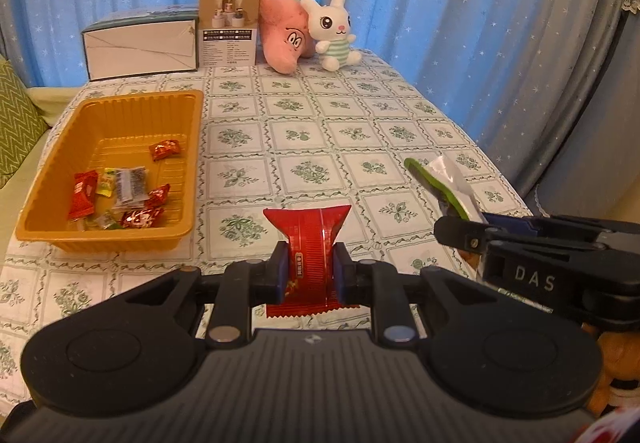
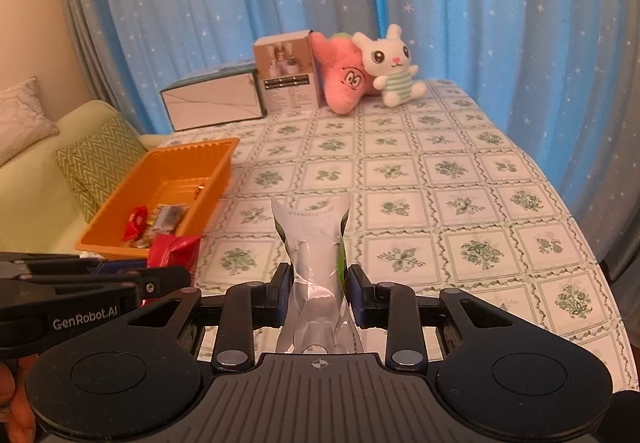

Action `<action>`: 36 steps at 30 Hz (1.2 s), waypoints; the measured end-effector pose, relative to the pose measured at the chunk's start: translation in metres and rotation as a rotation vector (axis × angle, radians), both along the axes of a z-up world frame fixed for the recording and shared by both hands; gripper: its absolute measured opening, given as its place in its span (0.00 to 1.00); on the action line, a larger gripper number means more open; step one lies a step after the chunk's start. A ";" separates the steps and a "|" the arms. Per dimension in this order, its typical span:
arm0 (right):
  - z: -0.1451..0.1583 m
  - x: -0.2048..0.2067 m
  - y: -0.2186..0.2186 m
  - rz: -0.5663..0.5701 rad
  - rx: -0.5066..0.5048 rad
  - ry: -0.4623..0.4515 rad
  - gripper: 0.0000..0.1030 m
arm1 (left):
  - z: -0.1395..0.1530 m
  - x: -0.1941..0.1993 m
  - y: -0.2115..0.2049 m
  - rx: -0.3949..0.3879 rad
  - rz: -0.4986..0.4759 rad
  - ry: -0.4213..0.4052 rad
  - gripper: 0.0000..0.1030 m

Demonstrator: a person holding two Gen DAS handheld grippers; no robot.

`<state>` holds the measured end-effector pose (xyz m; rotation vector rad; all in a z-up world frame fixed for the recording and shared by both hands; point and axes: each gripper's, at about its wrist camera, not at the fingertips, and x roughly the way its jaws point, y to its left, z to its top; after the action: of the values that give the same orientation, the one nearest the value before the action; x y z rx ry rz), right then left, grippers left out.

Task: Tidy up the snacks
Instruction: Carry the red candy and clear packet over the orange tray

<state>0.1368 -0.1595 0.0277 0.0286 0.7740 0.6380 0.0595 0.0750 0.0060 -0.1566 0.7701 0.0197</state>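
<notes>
Covering the whole scene, a table (image 1: 360,131) in a white cloth printed with green floral squares stands before blue star-speckled curtains (image 1: 440,3); at its far edge sit a long white cardboard box (image 1: 140,51), a smaller upright tan product box (image 1: 229,29), a pink plush toy with a cartoon face (image 1: 282,39) and a white plush rabbit in a green-striped shirt (image 1: 334,31), the rabbit furthest right; on the left side of the table, nearer, rests an orange ribbed plastic tray (image 1: 192,147) holding several small wrapped sweets (image 1: 120,195), red and yellow-green; the left gripper (image 1: 308,273) pinches a red foil snack packet (image 1: 310,239) between its blue pads, held above the cloth just right of the tray's near corner; the right gripper (image 2: 318,289) is clamped on a white-and-green crinkled snack pouch (image 2: 316,247), also above the table, to the right of the left one and close beside it.
</notes>
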 end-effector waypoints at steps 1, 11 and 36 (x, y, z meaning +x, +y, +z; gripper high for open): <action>0.001 -0.001 0.001 0.004 0.003 -0.001 0.30 | 0.000 -0.003 0.002 0.001 0.005 0.002 0.19; 0.009 -0.017 0.026 0.065 0.026 -0.005 0.30 | 0.005 -0.028 0.029 0.009 0.063 0.001 0.19; 0.007 -0.045 0.118 0.250 0.037 -0.005 0.30 | 0.007 -0.056 0.104 0.019 0.210 0.012 0.19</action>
<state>0.0916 -0.0417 0.0352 -0.0363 0.7674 0.8900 0.0035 0.1792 0.0129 -0.2189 0.7625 0.2276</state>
